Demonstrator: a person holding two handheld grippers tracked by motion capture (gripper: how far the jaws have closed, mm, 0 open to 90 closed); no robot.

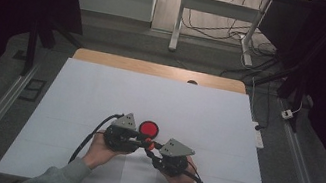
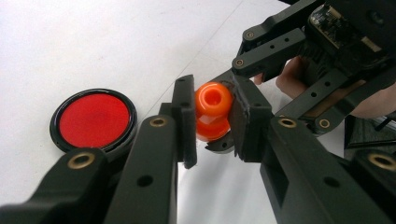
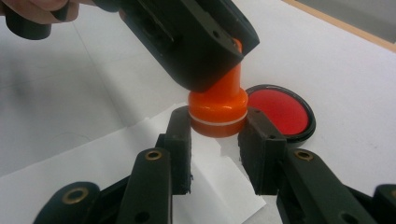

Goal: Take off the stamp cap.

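An orange stamp with a narrow handle and a wider base hangs just above the white table cover, held from both sides. My left gripper is shut on the stamp at its rounded handle. My right gripper is shut on the stamp at its wide base, which carries a thin white ring. In the high view the left gripper and the right gripper meet tip to tip near the table's front middle. A round red ink pad in a black case lies just behind them.
A white cover spreads over the table, with a wooden edge along the back. A small sheet of paper lies under the hands at the front. The red ink pad lies close beside the stamp.
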